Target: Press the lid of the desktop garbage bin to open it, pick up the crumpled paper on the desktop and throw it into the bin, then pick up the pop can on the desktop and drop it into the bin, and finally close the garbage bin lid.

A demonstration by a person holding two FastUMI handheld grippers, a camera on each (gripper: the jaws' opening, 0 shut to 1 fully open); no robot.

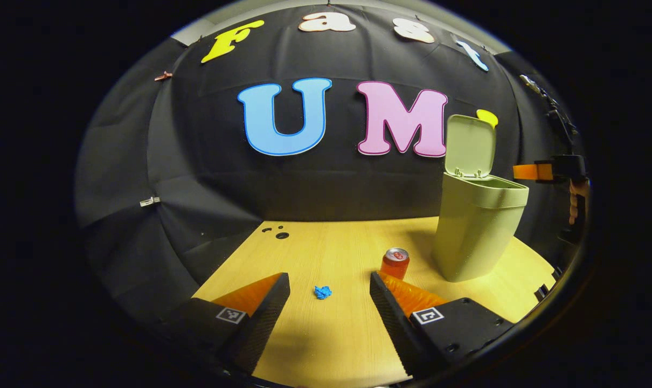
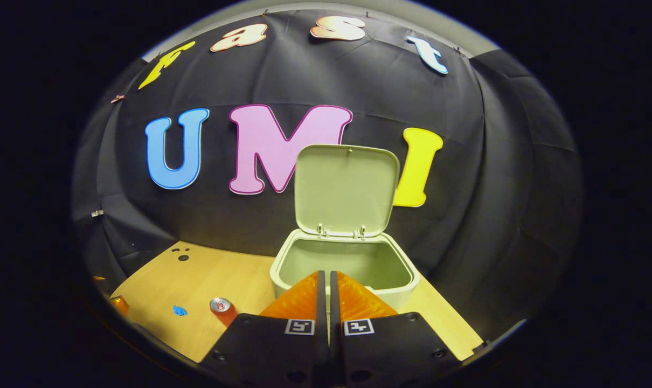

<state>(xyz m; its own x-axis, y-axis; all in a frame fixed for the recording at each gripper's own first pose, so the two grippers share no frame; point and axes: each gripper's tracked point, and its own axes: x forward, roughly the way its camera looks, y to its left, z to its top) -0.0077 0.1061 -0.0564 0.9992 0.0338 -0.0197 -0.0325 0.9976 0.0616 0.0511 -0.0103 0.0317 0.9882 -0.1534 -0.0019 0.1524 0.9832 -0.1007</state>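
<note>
The pale green bin (image 1: 479, 229) stands at the right of the wooden table with its lid (image 1: 469, 146) swung up. A small blue crumpled paper (image 1: 322, 292) lies on the table between the fingers of my left gripper (image 1: 330, 281), which is open and low over the table. The red pop can (image 1: 395, 262) stands upright just beyond that gripper's right finger. In the right gripper view my right gripper (image 2: 326, 276) is shut with nothing in it, held above the bin (image 2: 343, 267) and its raised lid (image 2: 346, 190). The can (image 2: 221, 307) and paper (image 2: 179, 310) sit far left.
The wooden table (image 1: 337, 242) has small round holes (image 1: 276, 232) at its far left corner. Black cloth walls close behind and beside the table. The right gripper and the hand holding it (image 1: 560, 178) hover at the far right, above the bin.
</note>
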